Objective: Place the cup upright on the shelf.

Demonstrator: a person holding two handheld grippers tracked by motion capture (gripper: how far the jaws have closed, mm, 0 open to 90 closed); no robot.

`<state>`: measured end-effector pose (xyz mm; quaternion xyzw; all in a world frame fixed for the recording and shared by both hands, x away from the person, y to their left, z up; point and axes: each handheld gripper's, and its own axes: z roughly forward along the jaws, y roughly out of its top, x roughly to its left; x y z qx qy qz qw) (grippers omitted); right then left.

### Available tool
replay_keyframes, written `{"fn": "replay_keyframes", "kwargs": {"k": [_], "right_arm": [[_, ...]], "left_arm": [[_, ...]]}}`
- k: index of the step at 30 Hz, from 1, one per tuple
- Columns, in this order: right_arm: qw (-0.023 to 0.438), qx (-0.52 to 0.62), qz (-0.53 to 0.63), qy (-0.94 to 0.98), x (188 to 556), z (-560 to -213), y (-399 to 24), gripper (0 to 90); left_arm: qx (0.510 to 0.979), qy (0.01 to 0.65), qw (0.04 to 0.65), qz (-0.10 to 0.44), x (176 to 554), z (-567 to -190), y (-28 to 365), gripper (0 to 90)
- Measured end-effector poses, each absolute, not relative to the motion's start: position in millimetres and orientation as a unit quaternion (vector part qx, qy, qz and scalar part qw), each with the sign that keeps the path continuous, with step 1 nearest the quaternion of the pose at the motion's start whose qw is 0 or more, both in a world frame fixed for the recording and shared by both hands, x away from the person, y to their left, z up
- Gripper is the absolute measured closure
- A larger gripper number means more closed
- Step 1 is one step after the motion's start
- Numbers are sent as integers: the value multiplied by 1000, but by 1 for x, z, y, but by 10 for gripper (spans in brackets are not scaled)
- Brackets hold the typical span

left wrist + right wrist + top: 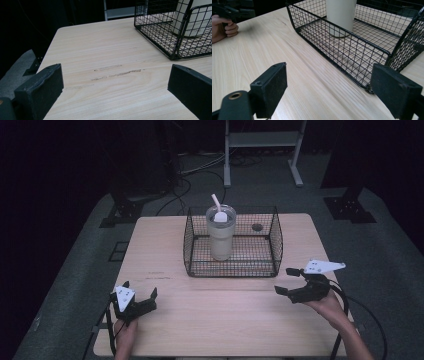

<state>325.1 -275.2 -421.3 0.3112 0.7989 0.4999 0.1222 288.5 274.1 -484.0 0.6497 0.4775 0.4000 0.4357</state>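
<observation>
High view showed a black wire basket [232,242] at upper centre of the wooden table [225,315], a lidded tumbler [220,236] with a straw [215,201] standing upright inside. Left gripper [140,298] at lower left and right gripper [287,280] at lower right both gaped wide, empty.

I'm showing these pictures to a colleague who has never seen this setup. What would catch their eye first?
Probably the tall cream tumbler with a clear lid and pink straw, standing upright inside the black wire basket at the far middle of the light wooden table. Next, the two black hand-held tools near the front edge, the left tool and the right tool, both with jaws open and holding nothing.
</observation>
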Motion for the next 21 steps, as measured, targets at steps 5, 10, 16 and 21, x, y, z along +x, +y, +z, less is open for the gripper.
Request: {"fn": "replay_keyframes", "kwargs": {"k": [5, 10, 16, 21], "right_arm": [[124, 318, 497, 798, 321, -427, -279, 134], [126, 324, 502, 792, 315, -433, -283, 134], [131, 332, 503, 787, 309, -440, -288, 134], [134, 337, 504, 784, 302, -448, -289, 134]], "left_arm": [[650, 477, 436, 400, 288, -484, 274, 0], [650, 477, 435, 400, 288, -484, 274, 0], [650, 477, 435, 401, 289, -484, 274, 0], [650, 477, 435, 401, 289, -484, 274, 0]]}}
